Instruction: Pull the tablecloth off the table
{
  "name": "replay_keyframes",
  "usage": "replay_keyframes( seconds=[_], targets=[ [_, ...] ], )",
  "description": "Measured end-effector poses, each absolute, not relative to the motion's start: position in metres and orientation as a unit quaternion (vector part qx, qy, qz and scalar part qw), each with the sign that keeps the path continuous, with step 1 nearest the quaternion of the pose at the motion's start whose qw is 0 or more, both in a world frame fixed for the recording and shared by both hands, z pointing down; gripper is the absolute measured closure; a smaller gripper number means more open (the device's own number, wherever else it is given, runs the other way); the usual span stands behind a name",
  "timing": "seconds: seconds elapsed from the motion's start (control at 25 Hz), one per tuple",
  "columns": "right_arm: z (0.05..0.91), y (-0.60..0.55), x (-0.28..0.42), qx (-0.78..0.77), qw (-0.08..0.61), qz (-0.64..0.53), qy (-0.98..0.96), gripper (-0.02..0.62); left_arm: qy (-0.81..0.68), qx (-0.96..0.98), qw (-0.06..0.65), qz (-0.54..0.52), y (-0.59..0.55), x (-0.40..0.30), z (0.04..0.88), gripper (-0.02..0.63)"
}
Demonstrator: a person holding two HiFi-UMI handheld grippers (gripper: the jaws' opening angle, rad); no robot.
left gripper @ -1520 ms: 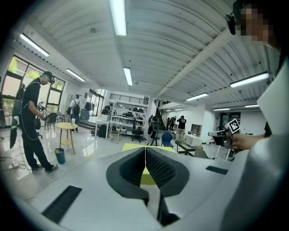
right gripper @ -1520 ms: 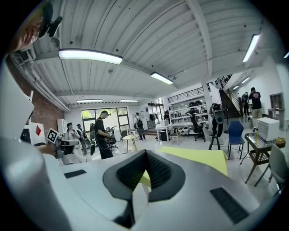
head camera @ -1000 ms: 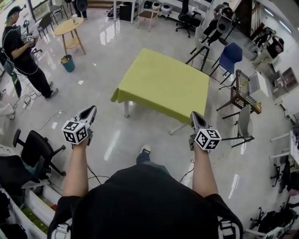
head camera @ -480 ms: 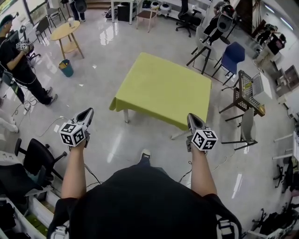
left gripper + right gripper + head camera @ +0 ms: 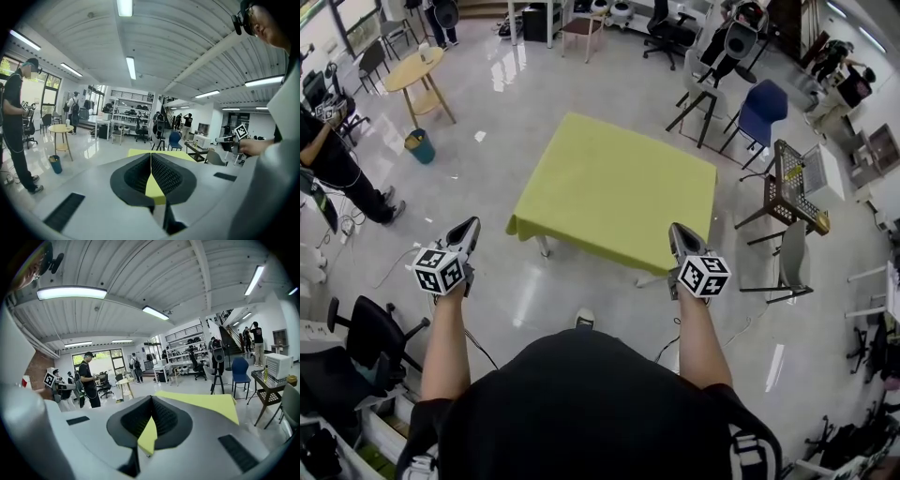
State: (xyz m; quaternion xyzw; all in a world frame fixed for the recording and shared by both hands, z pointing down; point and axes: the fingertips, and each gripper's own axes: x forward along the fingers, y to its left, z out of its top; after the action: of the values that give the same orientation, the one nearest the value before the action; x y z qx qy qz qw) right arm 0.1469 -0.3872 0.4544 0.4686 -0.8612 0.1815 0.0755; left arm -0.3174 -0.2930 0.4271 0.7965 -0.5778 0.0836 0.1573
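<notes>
a person faces the table (image 5: 543, 247) at 12 o'clock, its yellow-green tablecloth (image 5: 619, 183) lying flat across the whole top, the hem hanging over the near sides. the left gripper (image 5: 467, 228) and right gripper (image 5: 677, 232) are both pinched closed on nothing. the left sits at 10 o'clock, clear of the cloth; the right is at 1 o'clock near the front right corner and, judging by its own view, not touching it.

the step in hand looks like the reach-in, with nothing grasped yet. next, the jaws would need to open and bite the hanging front hem, one near each corner, before any pull.

open floor (image 5: 487, 187) lies at 9 to 11 o'clock. a blue chair (image 5: 761, 111), a wire rack (image 5: 787, 183) and a grey chair (image 5: 792, 258) crowd 2 to 3 o'clock, and an office chair (image 5: 370, 328) sits at 8 o'clock.
</notes>
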Motion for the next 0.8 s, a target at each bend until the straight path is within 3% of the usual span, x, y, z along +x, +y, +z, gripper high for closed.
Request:
replay_keyframes(
  seconds=[0.8],
  targets=[
    [0.451, -0.479, 0.254, 0.513, 0.035, 0.185, -0.838, 0.574, -0.566, 0.807, 0.141, 0.091, -0.422, -0.263, 0.417, 0.583]
  ],
)
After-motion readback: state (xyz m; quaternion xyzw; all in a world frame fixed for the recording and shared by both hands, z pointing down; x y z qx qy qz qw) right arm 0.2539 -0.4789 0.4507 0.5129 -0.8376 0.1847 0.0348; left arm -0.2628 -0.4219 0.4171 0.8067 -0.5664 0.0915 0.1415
